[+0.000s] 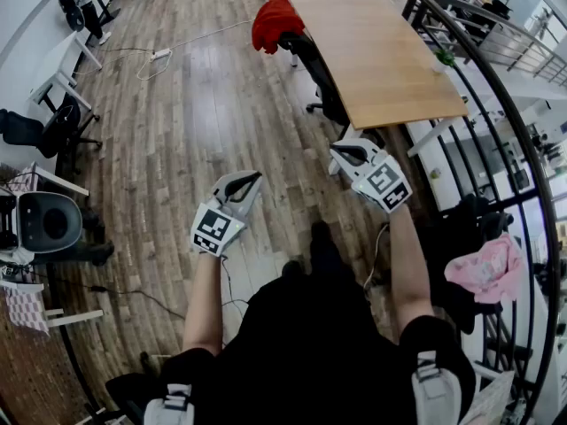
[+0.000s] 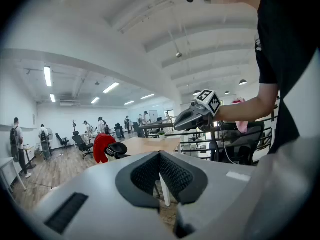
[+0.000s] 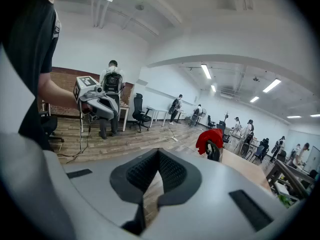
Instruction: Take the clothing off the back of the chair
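Left gripper (image 1: 244, 182) jaws clenched, nothing between. Right gripper (image 1: 348, 153) jaws clenched, nothing between. Both at mid-frame in head view, over wooden floor (image 1: 195, 104). Red clothing (image 1: 275, 21) draped on black chair (image 1: 317, 69) back, upper centre, beside wooden table (image 1: 381, 51), well apart from grippers.

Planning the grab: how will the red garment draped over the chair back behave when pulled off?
The red garment hangs in soft folds over the chair, so it is probably floppy and light. It may snag on the backrest, and this office-style chair might roll or swivel if tugged.
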Available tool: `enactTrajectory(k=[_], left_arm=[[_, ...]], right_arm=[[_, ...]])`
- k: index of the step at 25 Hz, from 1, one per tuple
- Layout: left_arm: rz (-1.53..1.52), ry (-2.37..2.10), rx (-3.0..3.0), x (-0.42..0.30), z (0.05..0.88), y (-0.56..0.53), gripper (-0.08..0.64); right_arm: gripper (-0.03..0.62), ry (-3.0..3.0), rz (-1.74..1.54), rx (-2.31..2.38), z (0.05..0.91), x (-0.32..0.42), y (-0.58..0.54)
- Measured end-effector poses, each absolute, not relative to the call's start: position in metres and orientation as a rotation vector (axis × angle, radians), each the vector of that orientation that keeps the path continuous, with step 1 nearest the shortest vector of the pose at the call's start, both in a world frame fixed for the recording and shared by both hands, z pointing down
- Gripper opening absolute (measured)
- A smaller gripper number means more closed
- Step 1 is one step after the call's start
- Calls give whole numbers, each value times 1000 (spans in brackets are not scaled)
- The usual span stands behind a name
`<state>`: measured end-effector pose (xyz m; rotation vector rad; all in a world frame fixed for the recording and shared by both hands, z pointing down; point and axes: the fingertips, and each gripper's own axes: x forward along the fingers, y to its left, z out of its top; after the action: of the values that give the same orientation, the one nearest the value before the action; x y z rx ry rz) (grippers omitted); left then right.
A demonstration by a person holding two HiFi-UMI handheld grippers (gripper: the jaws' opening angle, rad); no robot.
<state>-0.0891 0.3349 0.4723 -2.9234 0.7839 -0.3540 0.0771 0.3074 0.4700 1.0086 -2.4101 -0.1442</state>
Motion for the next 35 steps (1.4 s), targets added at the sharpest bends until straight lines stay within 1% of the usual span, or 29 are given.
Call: enactTrajectory(k=[8, 14, 21, 35], left_arm=[[-361, 810, -2928, -80, 468, 297, 3], [-379, 838, -2934, -63, 476, 262, 3], [-380, 908, -2924, -38, 482, 215, 3], [-409, 1097, -2911, 12, 482, 138, 3]], right_arm=[[-4, -2437, -111, 1000, 470, 92, 271], [-3, -2458, -78, 987, 484, 117, 238], [-3, -2489, -21, 947, 499, 149, 197], [-2, -2505, -29, 841, 510, 204, 103]])
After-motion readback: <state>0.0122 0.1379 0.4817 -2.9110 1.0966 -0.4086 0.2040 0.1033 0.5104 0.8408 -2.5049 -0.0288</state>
